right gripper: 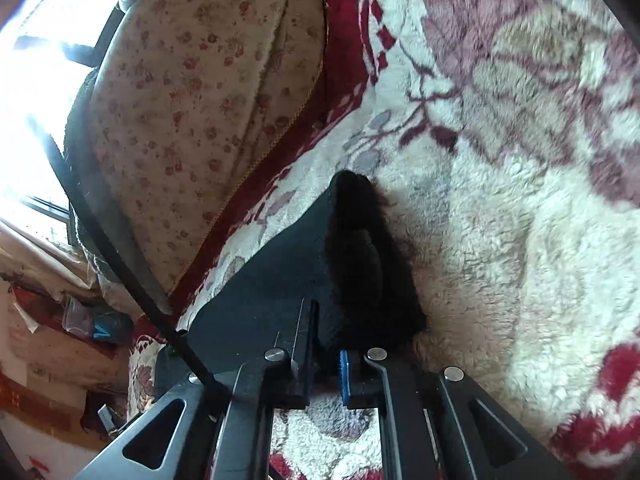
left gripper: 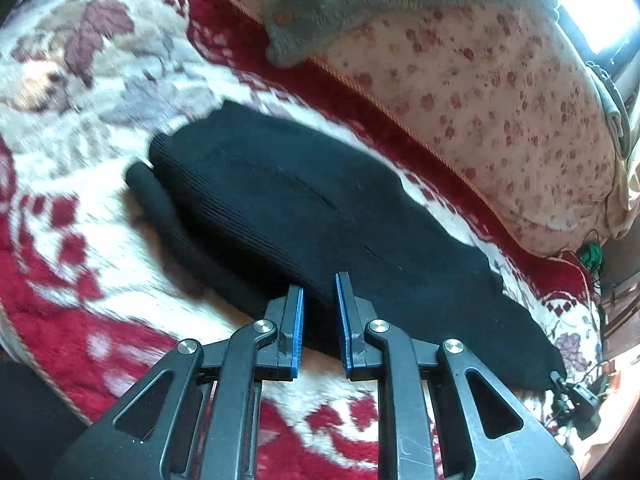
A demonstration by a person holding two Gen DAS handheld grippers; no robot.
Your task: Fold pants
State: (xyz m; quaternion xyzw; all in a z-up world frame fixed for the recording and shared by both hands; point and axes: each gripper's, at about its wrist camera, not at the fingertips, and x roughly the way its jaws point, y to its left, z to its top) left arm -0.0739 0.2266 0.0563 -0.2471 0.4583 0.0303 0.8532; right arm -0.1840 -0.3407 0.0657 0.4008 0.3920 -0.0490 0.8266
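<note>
The black knit pants (left gripper: 304,216) lie folded lengthwise on a red and white fleece blanket (left gripper: 72,232). My left gripper (left gripper: 320,292) stands at the near long edge of the pants, blue pads a little apart with dark cloth between them; whether they pinch it I cannot tell. In the right wrist view the pants (right gripper: 280,280) run away from my right gripper (right gripper: 326,344), which is at their end. A fuzzy inner fold (right gripper: 360,248) stands up in front of it. The right fingers are narrowly apart, with black cloth over the tips.
A floral cushion (left gripper: 500,108) runs along the far side of the blanket, with a grey towel (left gripper: 340,4) on it. A bright window (right gripper: 36,80) lies behind. A black cable (right gripper: 120,264) crosses the right wrist view.
</note>
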